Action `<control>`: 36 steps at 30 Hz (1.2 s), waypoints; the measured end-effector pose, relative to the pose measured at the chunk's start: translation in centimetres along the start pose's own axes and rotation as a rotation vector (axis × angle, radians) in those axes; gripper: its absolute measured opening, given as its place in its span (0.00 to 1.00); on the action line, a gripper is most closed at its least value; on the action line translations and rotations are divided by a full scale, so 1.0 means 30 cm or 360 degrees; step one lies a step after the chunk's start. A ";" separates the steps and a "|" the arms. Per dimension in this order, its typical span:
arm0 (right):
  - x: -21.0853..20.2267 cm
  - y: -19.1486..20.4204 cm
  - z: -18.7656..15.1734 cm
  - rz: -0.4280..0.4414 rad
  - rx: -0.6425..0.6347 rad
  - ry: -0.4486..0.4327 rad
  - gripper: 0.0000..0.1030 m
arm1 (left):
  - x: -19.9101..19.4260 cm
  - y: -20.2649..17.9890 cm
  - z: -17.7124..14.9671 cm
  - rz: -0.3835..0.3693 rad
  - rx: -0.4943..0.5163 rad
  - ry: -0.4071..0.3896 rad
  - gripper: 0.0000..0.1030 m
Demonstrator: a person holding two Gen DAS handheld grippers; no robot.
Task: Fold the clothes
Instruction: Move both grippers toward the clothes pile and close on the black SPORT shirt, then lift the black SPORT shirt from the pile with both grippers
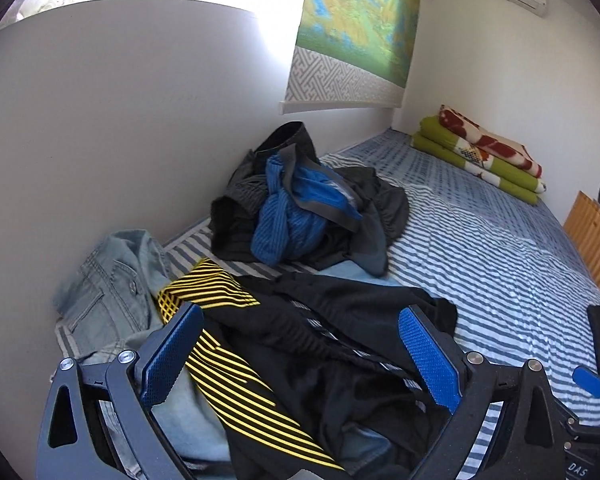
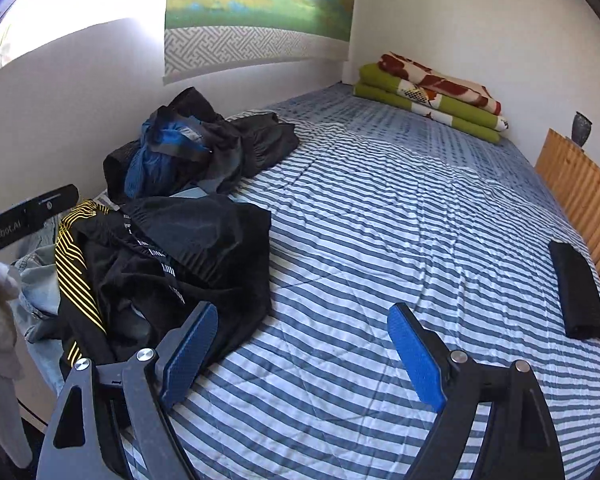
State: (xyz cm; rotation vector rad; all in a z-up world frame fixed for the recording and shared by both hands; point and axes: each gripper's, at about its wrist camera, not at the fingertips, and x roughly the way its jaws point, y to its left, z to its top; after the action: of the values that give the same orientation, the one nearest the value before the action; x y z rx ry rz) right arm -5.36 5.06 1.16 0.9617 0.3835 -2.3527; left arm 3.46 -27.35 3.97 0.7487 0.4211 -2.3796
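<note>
Bed: striped, mostly bare. Black garment with yellow stripes: tangled atop jeans; your grab may lift both. Left gripper: wide, empty, above it. Right gripper: wide, empty, over sheet, may snag it

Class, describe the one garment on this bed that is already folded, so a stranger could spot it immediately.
Start at the wooden slatted bed rail along the striped bedspread. Just inside it lies the folded black garment, alone. Unlike the rumpled clothes heaped against the opposite wall, it is a neat, flat, plain black oblong.
</note>
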 end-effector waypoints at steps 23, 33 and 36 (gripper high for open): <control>0.590 0.514 0.208 0.0124 -0.0426 0.0334 0.66 | 0.218 0.296 0.032 0.0158 -0.0321 0.0175 0.91; 0.513 0.329 0.247 0.0164 -0.0234 0.0296 0.12 | 0.212 0.255 0.020 0.0121 -0.0276 0.0198 0.82; 0.422 0.210 0.238 0.0144 -0.0167 0.0236 0.12 | 0.209 0.214 0.012 0.0098 -0.0210 0.0211 0.79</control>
State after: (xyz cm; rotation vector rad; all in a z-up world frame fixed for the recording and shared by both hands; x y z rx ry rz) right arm -12.89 -8.18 -3.15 1.0835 0.5051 -2.1647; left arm 3.22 -35.27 -0.24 0.8483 0.5953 -2.2285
